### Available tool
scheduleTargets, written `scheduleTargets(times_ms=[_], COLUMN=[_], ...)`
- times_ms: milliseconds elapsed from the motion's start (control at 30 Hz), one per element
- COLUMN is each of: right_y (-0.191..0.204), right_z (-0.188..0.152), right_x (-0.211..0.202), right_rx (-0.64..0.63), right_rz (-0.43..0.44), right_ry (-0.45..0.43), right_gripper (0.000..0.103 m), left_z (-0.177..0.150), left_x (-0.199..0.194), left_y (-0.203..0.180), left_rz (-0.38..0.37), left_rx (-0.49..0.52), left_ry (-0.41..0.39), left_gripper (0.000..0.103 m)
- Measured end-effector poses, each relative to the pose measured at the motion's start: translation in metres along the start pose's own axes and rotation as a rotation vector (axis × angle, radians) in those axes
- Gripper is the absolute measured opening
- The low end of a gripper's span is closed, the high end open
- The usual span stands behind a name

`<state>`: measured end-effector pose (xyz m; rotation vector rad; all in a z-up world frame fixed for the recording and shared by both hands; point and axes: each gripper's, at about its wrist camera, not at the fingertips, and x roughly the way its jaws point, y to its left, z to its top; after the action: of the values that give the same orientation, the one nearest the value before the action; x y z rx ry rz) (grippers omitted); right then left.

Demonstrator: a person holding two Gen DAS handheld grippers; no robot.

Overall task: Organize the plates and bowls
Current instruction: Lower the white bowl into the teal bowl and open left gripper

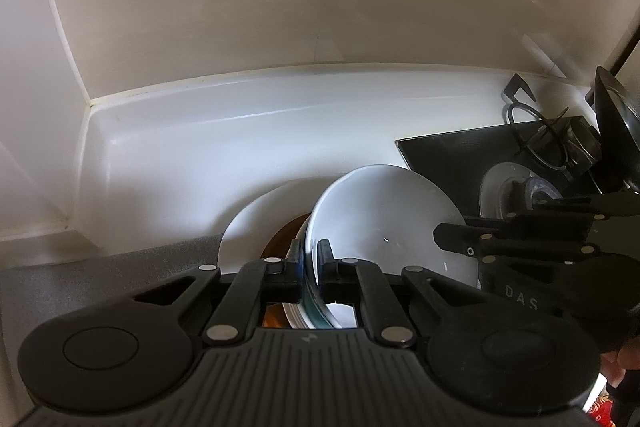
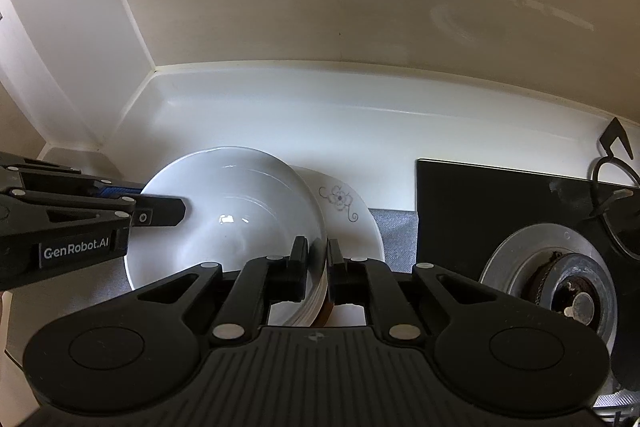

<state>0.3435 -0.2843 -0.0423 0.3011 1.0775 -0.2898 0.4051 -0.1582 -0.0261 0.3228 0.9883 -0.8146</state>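
A nested stack of white bowls [image 1: 384,223] [image 2: 232,211] rests on a white plate with a flower drawing [image 2: 344,203] [image 1: 248,223]. A brown dish edge [image 1: 280,243] shows between them. My left gripper [image 1: 311,247] is shut on the stack's rim on one side. It appears from the side in the right wrist view, with one finger over the top bowl's rim [image 2: 160,211]. My right gripper [image 2: 318,247] is shut on the opposite rim. In the left wrist view it comes in from the right [image 1: 448,239], its fingertips at the top bowl's edge.
A black glass hob [image 2: 500,211] with a round burner [image 2: 560,291] and a wire pot support [image 2: 612,183] lies to the right. A dark pan [image 1: 612,131] stands on it. A grey mat [image 1: 80,279] lies under the dishes on the white counter [image 2: 280,115], which meets the walls behind and left.
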Motion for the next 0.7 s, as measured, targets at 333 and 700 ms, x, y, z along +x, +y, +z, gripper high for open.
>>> scheduleTargets(times_ms=[333, 700], right_y=[0.003, 0.0], right_z=[0.0, -0.002], right_x=[-0.005, -0.006], right_rx=[-0.003, 0.041], right_rz=[-0.004, 0.004], right_ry=[-0.01, -0.013], right_gripper=[0.01, 0.018], left_z=[0.004, -0.002], left_x=[-0.009, -0.018], left_y=[0.011, 0.008], left_rz=[-0.002, 0.055], left_rx=[-0.056, -0.062], left_ry=[-0.013, -0.081], left_gripper=[0.006, 0.065])
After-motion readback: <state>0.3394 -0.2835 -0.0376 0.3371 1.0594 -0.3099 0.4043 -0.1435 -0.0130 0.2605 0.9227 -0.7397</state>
